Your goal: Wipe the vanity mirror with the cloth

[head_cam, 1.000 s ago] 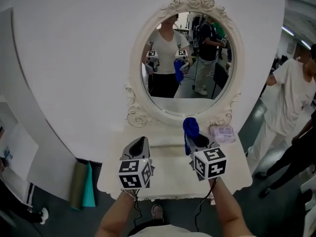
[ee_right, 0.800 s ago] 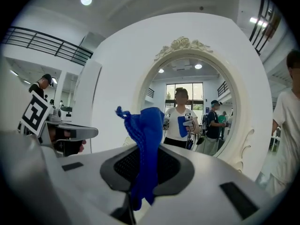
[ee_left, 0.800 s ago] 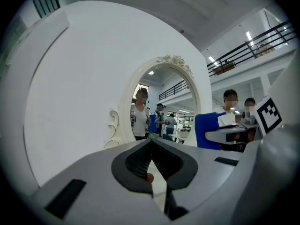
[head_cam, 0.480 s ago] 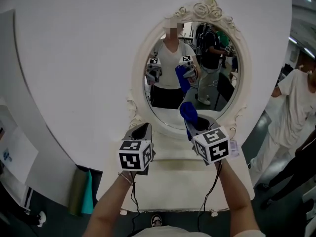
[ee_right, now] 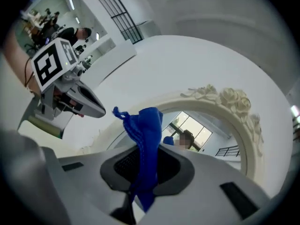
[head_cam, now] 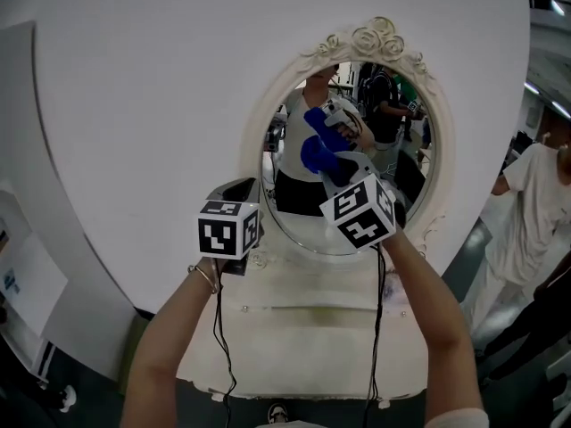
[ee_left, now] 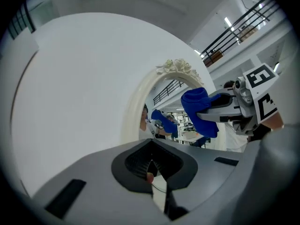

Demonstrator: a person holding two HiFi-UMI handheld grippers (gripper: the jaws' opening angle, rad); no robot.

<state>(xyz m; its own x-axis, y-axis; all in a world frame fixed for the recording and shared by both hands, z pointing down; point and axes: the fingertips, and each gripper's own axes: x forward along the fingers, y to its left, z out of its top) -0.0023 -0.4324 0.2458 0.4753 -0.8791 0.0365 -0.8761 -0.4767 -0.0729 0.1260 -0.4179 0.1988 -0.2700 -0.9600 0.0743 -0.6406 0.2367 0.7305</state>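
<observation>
The blue cloth (head_cam: 314, 153) is pinched in my right tool (head_cam: 332, 166), bunched and sticking up past the tips. It is raised in front of the vanity mirror (head_cam: 409, 150), over the left half of the glass at about mid-height. Its reflection sits right above it, so it is very near the glass, but I cannot tell whether it touches. In the right gripper view the jaws of the right tool (ee_right: 140, 187) are clamped on the cloth (ee_right: 145, 135), with a tail hanging below them.

My left tool (head_cam: 236, 190) is up beside the mirror's lower left frame, just off the ornate rim. In the left gripper view its jaws are drawn together with nothing between them (ee_left: 152, 182).

The mirror stands at the back edge of the white worktop (head_cam: 303, 328), against a large round white panel (head_cam: 134, 105). A person in white (head_cam: 535, 194) stands off the worktop's right edge.
</observation>
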